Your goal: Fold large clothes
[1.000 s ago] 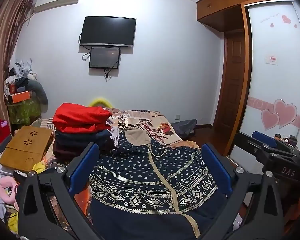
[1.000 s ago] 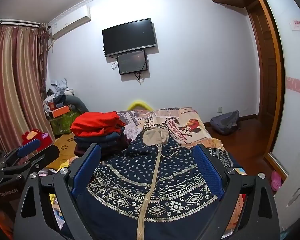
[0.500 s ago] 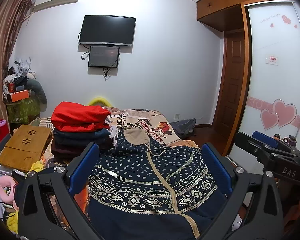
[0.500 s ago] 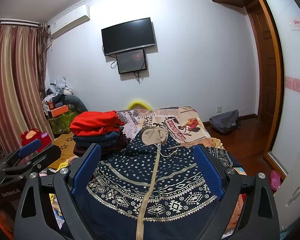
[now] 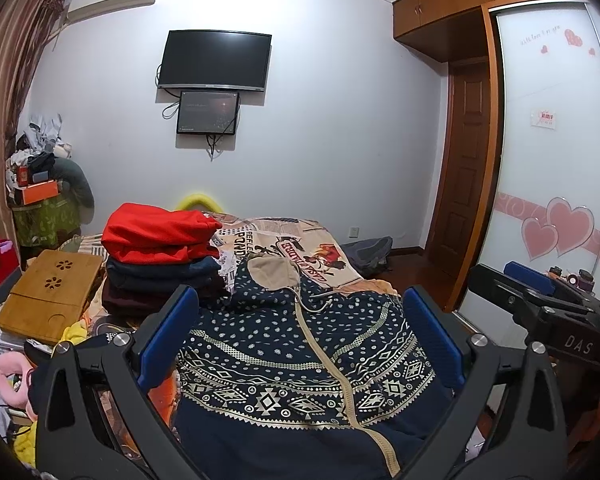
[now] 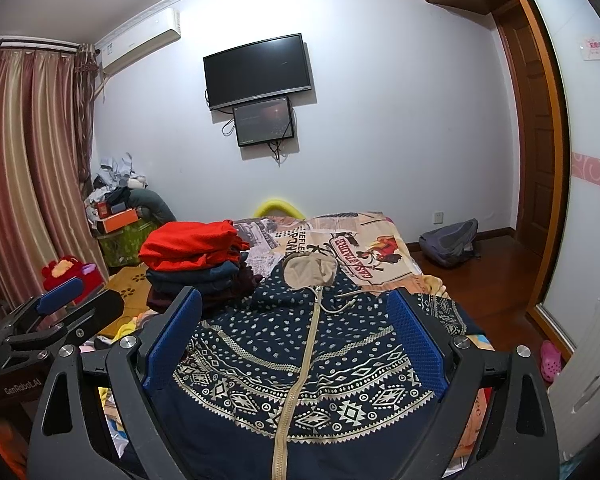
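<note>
- Navy-blue zip-up hoodie with cream dots and geometric bands (image 5: 300,356) lies spread front-up on the bed, its beige-lined hood (image 5: 272,270) pointing toward the far wall and its cream zipper (image 6: 300,364) running down the middle.
- Left gripper with black arms and blue finger pads (image 5: 300,340) hovers above the hoodie, its jaws spread wide and gripping nothing.
- Right gripper of the same black-and-blue build (image 6: 296,340) hangs over the same garment, jaws likewise wide apart and empty; in the left wrist view it shows at the right edge (image 5: 540,304).
- Folded clothes in a stack, a red piece on top of dark blue and maroon ones (image 5: 160,256), sit on the bed just left of the hood.
- Printed bedsheet with cartoon pictures and lettering (image 6: 364,244) shows beyond the hood.
- Light wooden lap desk with flower cut-outs (image 5: 48,292) lies left of the stack.
- Black flat television (image 5: 214,60) hangs on the far wall, a smaller dark screen (image 5: 207,118) just under it.
</note>
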Motion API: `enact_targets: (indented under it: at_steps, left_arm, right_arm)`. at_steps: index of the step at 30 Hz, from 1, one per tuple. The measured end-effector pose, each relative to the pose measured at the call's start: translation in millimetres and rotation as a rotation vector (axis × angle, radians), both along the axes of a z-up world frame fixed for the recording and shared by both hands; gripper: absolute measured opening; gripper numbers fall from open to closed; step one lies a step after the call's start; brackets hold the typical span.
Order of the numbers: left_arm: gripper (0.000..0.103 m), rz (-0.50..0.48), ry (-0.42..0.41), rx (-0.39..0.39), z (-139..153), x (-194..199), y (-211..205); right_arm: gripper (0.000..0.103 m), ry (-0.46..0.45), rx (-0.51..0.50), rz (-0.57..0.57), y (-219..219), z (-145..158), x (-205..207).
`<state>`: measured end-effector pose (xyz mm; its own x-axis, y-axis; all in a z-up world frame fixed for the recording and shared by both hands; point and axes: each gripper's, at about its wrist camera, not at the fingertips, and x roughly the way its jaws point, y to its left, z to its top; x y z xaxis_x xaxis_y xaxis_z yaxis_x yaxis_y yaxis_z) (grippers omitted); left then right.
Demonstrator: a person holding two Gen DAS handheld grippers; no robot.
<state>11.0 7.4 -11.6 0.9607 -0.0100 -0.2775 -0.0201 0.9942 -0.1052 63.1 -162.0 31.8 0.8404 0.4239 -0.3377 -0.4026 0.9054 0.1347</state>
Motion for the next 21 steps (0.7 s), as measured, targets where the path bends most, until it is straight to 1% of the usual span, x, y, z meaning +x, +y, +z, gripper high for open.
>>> enact_targets:
  at_steps: [21]
  left_arm:
    - [0.103,-0.014,0.008,0.004,1.2,3.4,-3.3]
  right_arm:
    - [0.092,0.009,-0.001,-0.001,-0.3,-1.2,-0.8]
